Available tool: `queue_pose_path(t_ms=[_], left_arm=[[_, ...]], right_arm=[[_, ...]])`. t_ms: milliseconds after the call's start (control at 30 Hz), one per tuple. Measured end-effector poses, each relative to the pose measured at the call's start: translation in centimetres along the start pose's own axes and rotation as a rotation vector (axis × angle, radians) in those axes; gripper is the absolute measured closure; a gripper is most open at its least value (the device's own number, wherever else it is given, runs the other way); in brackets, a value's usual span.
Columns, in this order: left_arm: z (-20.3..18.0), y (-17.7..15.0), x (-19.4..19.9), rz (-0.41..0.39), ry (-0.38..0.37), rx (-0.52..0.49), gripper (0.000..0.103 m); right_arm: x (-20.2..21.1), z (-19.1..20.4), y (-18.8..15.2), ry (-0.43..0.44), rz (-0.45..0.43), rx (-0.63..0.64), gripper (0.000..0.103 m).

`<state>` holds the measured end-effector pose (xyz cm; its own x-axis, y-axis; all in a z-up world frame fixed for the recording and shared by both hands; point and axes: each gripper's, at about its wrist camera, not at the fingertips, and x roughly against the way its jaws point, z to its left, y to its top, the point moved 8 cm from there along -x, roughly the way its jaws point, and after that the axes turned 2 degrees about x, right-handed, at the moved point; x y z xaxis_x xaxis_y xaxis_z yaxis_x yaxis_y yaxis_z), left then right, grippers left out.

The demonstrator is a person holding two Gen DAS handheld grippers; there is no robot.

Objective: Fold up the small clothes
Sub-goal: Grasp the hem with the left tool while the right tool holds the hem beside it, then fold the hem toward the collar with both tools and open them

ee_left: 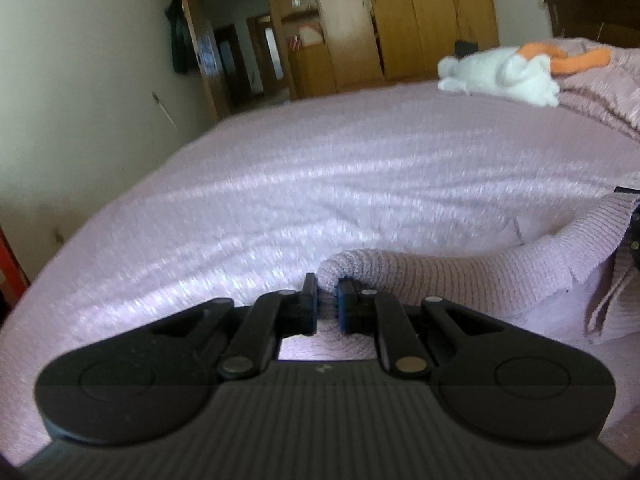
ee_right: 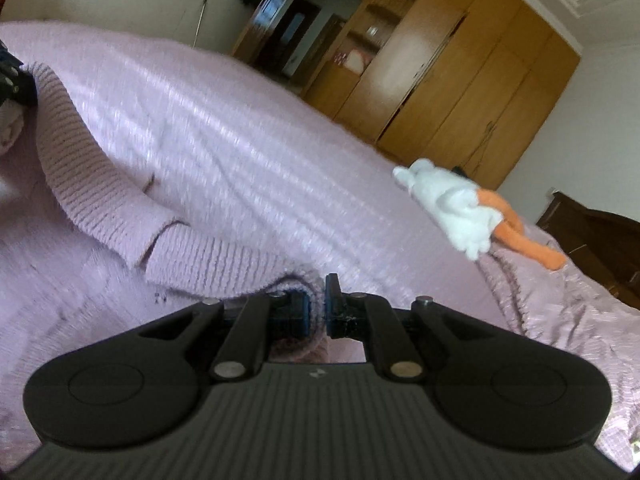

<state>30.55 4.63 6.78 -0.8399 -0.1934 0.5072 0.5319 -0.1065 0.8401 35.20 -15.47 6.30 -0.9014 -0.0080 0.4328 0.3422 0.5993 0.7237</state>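
Observation:
A small pink ribbed knit garment (ee_left: 472,276) hangs stretched above the pink bed cover. My left gripper (ee_left: 328,300) is shut on one end of its ribbed hem. In the right wrist view the same knit garment (ee_right: 120,208) runs from the upper left down to my right gripper (ee_right: 318,304), which is shut on the other end of the hem. The left gripper's black body shows at the far left edge of the right wrist view. The rest of the garment droops below the hem toward the bed.
The bed (ee_left: 280,184) with a pink textured cover fills both views. A white and orange plush toy (ee_left: 512,72) lies near the pillows, also the plush toy (ee_right: 460,212). Wooden wardrobes (ee_left: 400,16) and a doorway stand beyond the bed; a dark headboard (ee_right: 600,240) is at right.

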Motion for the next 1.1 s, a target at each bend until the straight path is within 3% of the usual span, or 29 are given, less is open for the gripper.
queue_pose_path(t_ms=[267,433,467,600,767,833,967,1100], left_arm=[[-0.7,-3.2,-4.4,0.131,0.023,-0.049,0.087],[-0.4,-3.4,-4.0,0.134,0.090,-0.089,0.057],[-0.3,-3.3,-3.6,0.137,0.101,-0.095,0.056],[0.0,-2.8,-2.2,0.144,0.066,-0.072,0.054],[0.5,-2.3,0.0,0.144,0.028,-0.036,0.054],[0.8,-2.1,0.9,0.143,0.013,-0.024,0.054],[2.1,-2.1,1.9,0.148,0.024,0.001,0.054],[3.4,-2.6,2.9,0.143,0.031,-0.015,0.054]], right_arm=[[-5.8,2.9,-3.6,0.078,0.129,-0.028,0.094],[-6.2,3.2,-3.9,0.073,0.118,-0.054,0.081],[-5.9,3.1,-3.9,0.073,0.122,-0.064,0.078],[-4.5,1.7,-3.9,0.093,0.125,-0.120,0.051],[-1.4,0.1,-4.3,0.143,0.121,-0.173,0.043],[0.1,-0.4,-4.5,0.156,0.109,-0.179,0.033],[2.8,-1.2,-5.1,0.162,0.092,-0.163,0.033],[4.8,-2.3,-6.4,0.110,0.097,-0.173,0.033]])
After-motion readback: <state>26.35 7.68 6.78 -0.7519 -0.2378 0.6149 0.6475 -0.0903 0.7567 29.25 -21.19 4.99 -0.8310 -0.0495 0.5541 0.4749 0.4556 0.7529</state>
